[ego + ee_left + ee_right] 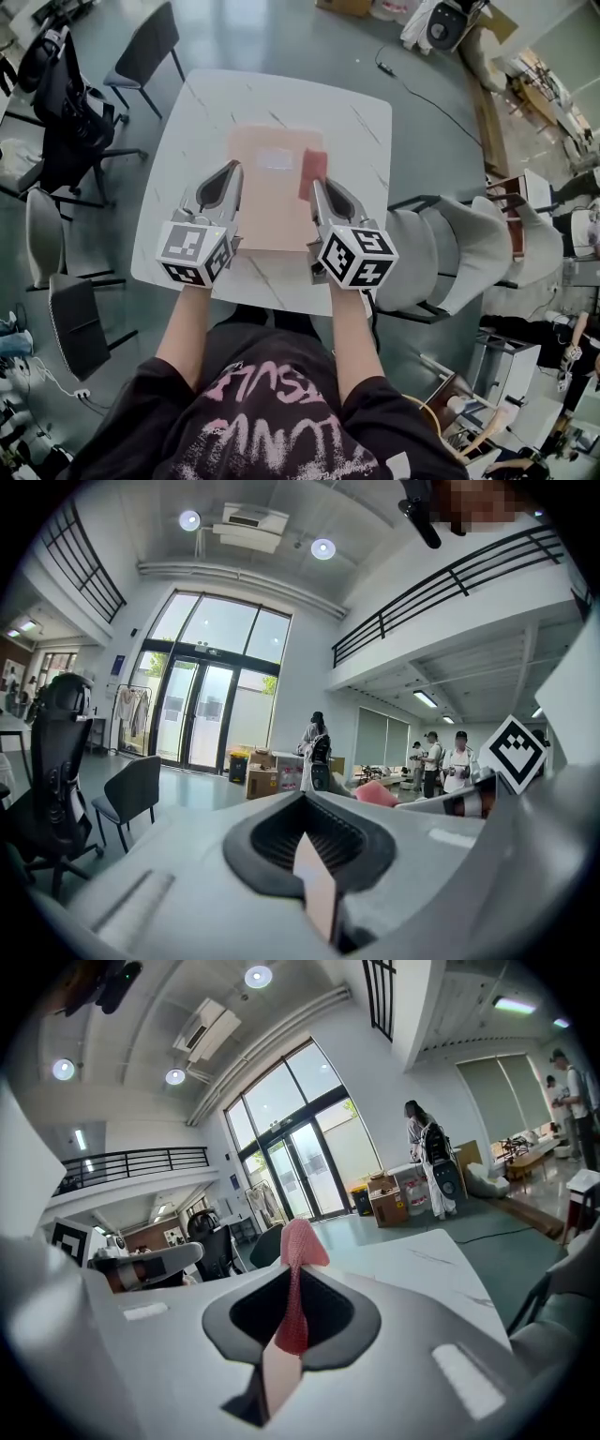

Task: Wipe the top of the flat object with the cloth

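Note:
A flat salmon-coloured board (pixel 267 202) lies in the middle of the white marble table (pixel 361 127). My right gripper (pixel 316 186) reaches over the board's right edge and is shut on a red cloth (pixel 312 172). In the right gripper view the cloth (pixel 301 1241) sticks up out of the closed jaws of the right gripper (pixel 292 1312). At the board's left edge is my left gripper (pixel 231 174), its jaws together and nothing showing between them. Seen from the left gripper (pixel 316 878), the cloth (pixel 376 794) shows off to the right. The board itself is hidden in both gripper views.
Pale grey chairs (pixel 455 253) stand close to the table's right side. A dark chair (pixel 145 47) is at the far left corner and a black office chair (pixel 66 103) further left. Several people (pixel 441 761) stand far across the room.

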### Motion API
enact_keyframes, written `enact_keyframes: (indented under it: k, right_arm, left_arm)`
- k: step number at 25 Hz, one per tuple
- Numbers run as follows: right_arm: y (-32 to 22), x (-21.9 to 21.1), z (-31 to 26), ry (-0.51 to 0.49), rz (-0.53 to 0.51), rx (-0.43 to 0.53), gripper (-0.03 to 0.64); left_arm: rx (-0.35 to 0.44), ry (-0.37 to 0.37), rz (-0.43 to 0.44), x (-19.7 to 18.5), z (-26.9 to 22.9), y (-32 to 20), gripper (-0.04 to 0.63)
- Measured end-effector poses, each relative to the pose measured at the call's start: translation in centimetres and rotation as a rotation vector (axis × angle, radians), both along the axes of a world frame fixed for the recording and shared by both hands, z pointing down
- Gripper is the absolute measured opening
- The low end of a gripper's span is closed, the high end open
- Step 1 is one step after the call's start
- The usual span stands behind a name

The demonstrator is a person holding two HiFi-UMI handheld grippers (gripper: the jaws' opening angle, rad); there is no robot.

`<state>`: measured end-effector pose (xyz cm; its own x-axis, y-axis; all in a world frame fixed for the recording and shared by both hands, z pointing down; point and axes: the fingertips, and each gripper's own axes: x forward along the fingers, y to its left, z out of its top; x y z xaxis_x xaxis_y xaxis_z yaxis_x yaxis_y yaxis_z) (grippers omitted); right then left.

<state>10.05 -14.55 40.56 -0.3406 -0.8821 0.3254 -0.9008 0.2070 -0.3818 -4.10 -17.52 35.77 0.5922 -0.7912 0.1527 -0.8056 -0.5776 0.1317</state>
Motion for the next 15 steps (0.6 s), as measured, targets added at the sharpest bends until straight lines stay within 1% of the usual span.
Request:
enact_keyframes:
  k: [15]
  right_arm:
    - [-0.1, 0.5, -3.1, 0.029, 0.003, 0.09, 0.049]
  left_arm:
    - [0.048, 0.01, -0.033, -1.2, -2.9, 0.0, 0.002]
